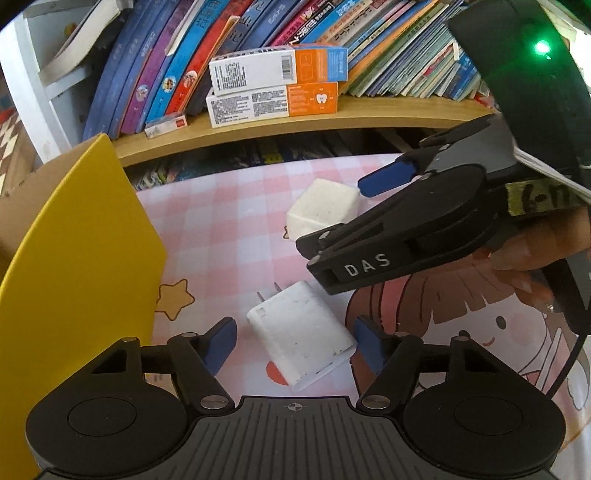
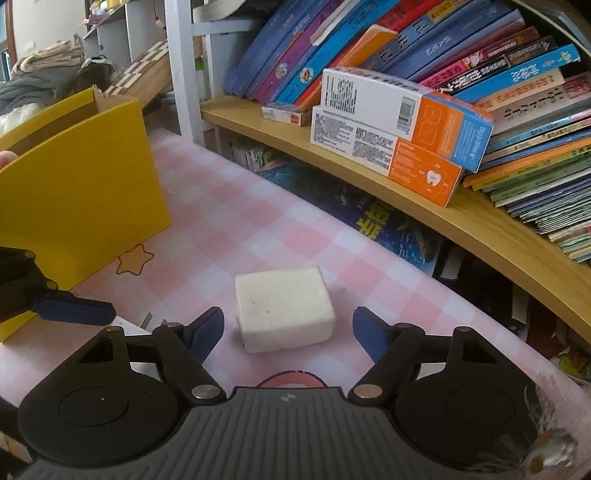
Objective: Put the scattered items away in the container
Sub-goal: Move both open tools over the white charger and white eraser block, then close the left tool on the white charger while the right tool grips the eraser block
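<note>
A white plug charger lies on the pink checked tablecloth, prongs pointing away, between the open blue fingers of my left gripper, which do not touch it. Beyond it sits a white foam block. In the right wrist view that white block rests just ahead of and between the open fingers of my right gripper. The right gripper shows from the side in the left wrist view, open around the block. A yellow cardboard box stands at the left; the same yellow box is open at the top.
A wooden shelf runs along the back, holding leaning books and two stacked orange-and-white cartons. A small red-and-white pack lies on the shelf. A hand holds the right gripper. More books sit under the shelf.
</note>
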The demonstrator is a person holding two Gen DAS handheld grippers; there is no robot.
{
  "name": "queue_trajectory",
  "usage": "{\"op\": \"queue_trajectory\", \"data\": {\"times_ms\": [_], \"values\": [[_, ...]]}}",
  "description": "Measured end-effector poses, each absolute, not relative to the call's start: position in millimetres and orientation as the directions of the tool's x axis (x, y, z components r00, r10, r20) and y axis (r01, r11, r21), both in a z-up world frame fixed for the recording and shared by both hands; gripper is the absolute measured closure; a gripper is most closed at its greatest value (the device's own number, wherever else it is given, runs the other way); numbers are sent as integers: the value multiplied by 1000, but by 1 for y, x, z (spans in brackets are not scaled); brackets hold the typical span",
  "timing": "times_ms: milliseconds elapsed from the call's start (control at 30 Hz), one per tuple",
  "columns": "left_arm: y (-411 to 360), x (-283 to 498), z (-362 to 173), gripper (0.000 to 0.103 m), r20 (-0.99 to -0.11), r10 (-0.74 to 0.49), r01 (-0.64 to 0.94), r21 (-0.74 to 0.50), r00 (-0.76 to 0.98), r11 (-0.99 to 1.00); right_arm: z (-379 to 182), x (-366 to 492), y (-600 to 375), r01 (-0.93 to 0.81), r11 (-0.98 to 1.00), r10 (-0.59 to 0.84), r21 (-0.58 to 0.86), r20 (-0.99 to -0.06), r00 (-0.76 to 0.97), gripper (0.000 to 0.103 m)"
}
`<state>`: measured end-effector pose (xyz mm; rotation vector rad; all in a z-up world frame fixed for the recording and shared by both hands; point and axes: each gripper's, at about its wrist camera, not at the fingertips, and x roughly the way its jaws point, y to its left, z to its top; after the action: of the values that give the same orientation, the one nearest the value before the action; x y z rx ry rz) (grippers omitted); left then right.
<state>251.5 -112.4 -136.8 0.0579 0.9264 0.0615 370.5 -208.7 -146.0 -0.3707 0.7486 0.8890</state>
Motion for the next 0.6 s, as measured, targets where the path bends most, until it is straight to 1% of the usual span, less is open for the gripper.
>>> {"op": "queue_trajectory", "data": {"times_ms": [200, 233, 267, 333, 500, 600], "values": [[-111, 252, -140, 34, -800, 68, -25, 65, 596, 998, -153, 375, -206, -802, 596, 555, 17, -732, 397, 37], [-111, 252, -141, 35, -799, 66, -23, 64, 598, 998, -153, 375, -207, -803, 596, 557, 20, -731, 395, 39], [-111, 252, -141, 39, -799, 63, -22, 63, 599, 998, -153, 375, -207, -805, 592, 561, 22, -729, 392, 43], [-110, 252, -140, 39, -800, 57, -21, 56, 597, 998, -152, 373, -206, -811, 584, 564, 19, -728, 389, 49], [-108, 251, -139, 40, -805, 41, -18, 37, 593, 999, -149, 369, -208, -803, 595, 555, 16, -731, 397, 53], [-106, 248, -137, 40, -812, 4, -9, -2, 583, 1000, -145, 364, -215, -789, 615, 548, 18, -729, 411, 54]]}}
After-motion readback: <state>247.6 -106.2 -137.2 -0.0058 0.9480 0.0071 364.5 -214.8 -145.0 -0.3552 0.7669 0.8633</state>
